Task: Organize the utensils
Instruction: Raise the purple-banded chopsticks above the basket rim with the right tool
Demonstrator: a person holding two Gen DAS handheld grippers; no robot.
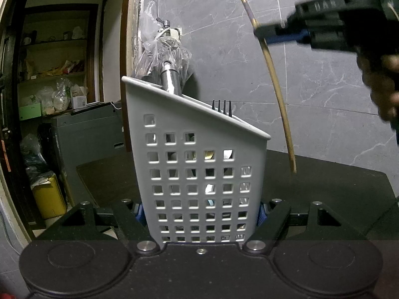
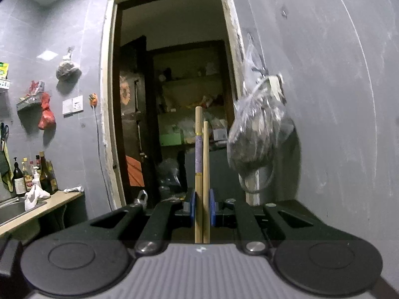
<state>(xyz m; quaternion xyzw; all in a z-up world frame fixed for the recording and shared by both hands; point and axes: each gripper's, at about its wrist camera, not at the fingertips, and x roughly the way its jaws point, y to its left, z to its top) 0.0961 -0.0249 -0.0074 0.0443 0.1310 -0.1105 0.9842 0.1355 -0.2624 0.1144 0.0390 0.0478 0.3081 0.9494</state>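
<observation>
Two slim wooden chopsticks (image 2: pixel 202 174) are being pinched upright by the right tool (image 2: pixel 201 211), beside the white perforated plastic caddy (image 1: pixel 199 174) the left tool (image 1: pixel 200 211) is clamping on the dark tabletop (image 1: pixel 336 189). Tips should be clearing the rim before lowering straight in.

No lettering can be read anywhere; embossed marks on the right gripper (image 1: pixel 259 31) are blurred.

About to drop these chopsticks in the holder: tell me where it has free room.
Free: the low end of the utensil holder, right of the fork tines. Crowded: the tall end, where a steel handle stands. Chopsticks hang right of it over bare black table.
</observation>
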